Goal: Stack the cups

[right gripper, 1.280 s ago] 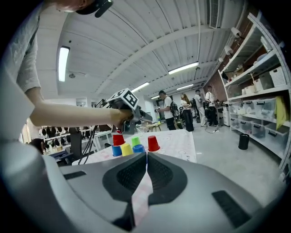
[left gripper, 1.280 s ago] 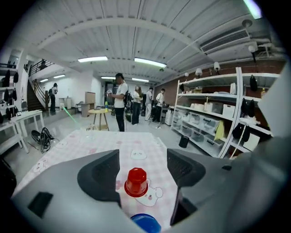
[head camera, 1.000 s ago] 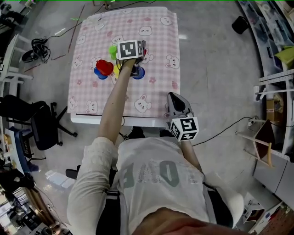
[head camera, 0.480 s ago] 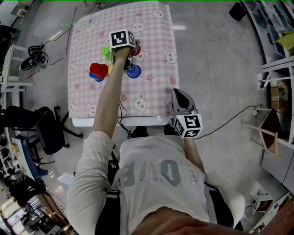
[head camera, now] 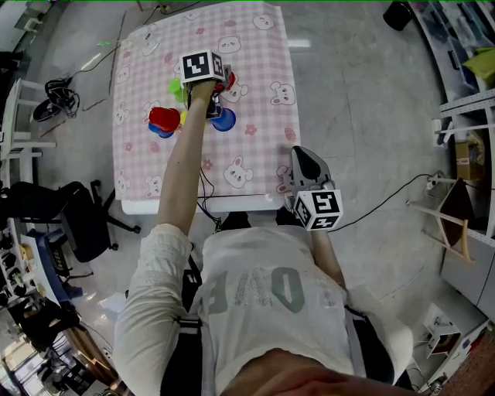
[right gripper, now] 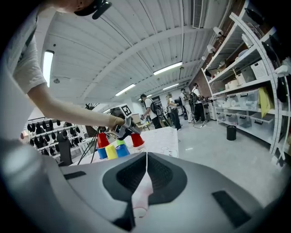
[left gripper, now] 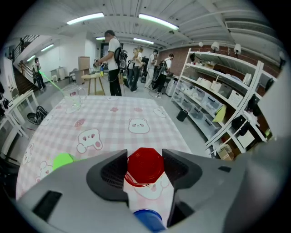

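An upside-down red cup [left gripper: 145, 166] stands on the pink bear-print table [left gripper: 113, 118]. My left gripper [left gripper: 145, 169] has it between its jaws, which are closing, and both pads touch its sides. From the head view, the left gripper [head camera: 222, 83] reaches over the table's middle, at that red cup [head camera: 226, 82]. A blue cup [head camera: 223, 119] stands just nearer. To the left are a green cup [head camera: 176, 87], a yellow cup [head camera: 186, 117] and a second red cup [head camera: 164, 118] stacked on another blue one. My right gripper [right gripper: 146, 164] is shut and empty, low at the table's near right edge.
Clear glassware [left gripper: 75, 102] stands at the table's far end. Several people stand beyond it. Shelving [left gripper: 218, 91] runs along the right side, with a black bin [head camera: 400, 14] on the floor. A black chair [head camera: 73, 213] and cables lie left of the table.
My left gripper has edged a little farther out over the table, onto the red cup. The right gripper has stayed at the table's near edge.
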Motion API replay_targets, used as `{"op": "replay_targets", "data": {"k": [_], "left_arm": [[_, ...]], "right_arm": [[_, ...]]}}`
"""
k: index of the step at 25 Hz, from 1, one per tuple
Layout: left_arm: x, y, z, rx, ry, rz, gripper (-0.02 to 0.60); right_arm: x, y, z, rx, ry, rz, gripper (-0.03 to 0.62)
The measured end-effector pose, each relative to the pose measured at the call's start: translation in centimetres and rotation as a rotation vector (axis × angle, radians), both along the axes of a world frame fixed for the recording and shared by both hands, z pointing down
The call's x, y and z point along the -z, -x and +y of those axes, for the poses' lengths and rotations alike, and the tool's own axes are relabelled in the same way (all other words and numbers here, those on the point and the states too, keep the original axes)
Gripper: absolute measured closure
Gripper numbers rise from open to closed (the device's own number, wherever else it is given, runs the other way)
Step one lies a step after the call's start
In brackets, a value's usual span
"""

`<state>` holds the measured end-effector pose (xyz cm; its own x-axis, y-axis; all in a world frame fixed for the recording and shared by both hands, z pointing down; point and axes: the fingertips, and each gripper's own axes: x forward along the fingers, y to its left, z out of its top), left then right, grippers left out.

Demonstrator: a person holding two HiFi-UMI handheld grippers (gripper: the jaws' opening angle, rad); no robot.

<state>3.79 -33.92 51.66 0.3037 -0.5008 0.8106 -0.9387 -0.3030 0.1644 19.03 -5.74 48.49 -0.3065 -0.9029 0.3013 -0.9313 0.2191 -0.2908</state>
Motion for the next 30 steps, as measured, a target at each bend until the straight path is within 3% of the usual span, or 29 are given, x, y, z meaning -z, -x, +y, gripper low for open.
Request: {"op": "replay_targets", "data": {"k": [7, 12, 15, 21, 30], "left_arm": [[7.7, 0.2, 3.8, -0.106, -0.141, 0.022, 0.325], [12.0, 2.8, 7.2, -0.143, -0.177, 0.012, 0.325], [12.0, 4.2, 9.1, -0.130, -0.149, -0.029, 0.325], [9.5, 5.9, 10.3, -0.077, -0.075, -0.036, 0.325], [7.9, 6.4, 10.3, -0.084, -0.034, -0.089, 0.325]], "right_arm": [[1.6, 1.3, -0.2, 0.104, -0.050, 0.022, 0.563], [2.4, 3.6, -0.8, 0.195, -0.102, 0.021, 0.563], [3.5, 4.3, -1.0, 0.245, -0.145, 0.012, 0.563], [4.9, 6.8, -0.4, 0.329, -0.186, 0.005, 0.563], [4.6, 6.5, -0.7, 0.309, -0.172, -0.029, 0.563]]}}
